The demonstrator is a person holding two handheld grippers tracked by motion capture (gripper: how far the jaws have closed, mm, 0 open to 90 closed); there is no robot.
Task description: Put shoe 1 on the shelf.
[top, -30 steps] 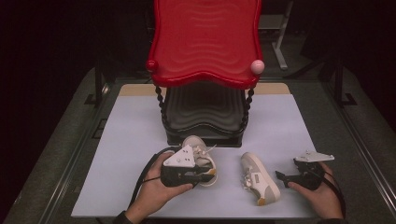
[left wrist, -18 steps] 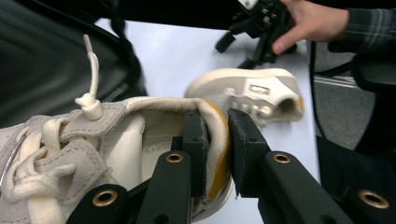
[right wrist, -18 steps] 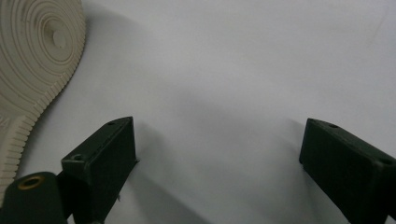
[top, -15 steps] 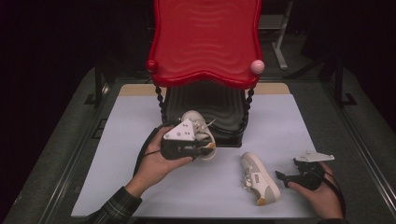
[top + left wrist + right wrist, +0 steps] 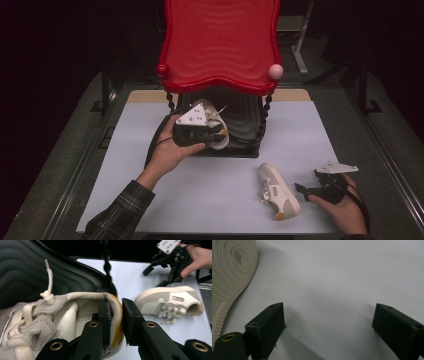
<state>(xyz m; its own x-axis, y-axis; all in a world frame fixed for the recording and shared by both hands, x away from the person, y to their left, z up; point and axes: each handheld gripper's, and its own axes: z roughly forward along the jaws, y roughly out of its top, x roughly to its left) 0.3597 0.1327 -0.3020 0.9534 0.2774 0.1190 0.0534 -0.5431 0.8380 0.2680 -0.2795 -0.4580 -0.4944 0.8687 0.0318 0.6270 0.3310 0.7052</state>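
High view: person at bench (image 5: 150,200), a claw in each hand; red two-tier rack (image 5: 220,45) at bench's far middle, black ribbed lower shelf (image 5: 245,120) under the red top.
Left claw (image 5: 212,134): clamped on heel collar of held shoe (image 5: 215,122), one jaw inside the opening, other outside on the heel; shoe is up off the bench, right at front edge of lower shelf.
Left claw view: left claw (image 5: 116,315) pinches the tan-lined heel of held shoe (image 5: 50,320); laces + knot point toward the black shelf (image 5: 30,272), so toe leads in.
Key relation: shelf lies straight ahead of held shoe, past its toe; shoe's long axis runs into the rack. My guess: next move = push fwd, lower, let go.
Second shoe (image 5: 277,190): on its side on bench, near front edge, long axis roughly front-to-back, just left of right claw (image 5: 302,189); right hand much nearer to it than left.
Right claw: jaws spread wide, holding nothing, low over bench.
Right claw view: right claw (image 5: 328,325) over bare surface; ribbed sole of second shoe (image 5: 229,272) at upper left, apart from jaws.
Brands/writing: none legible; small side tag on second shoe (image 5: 172,302) too blurry to read.
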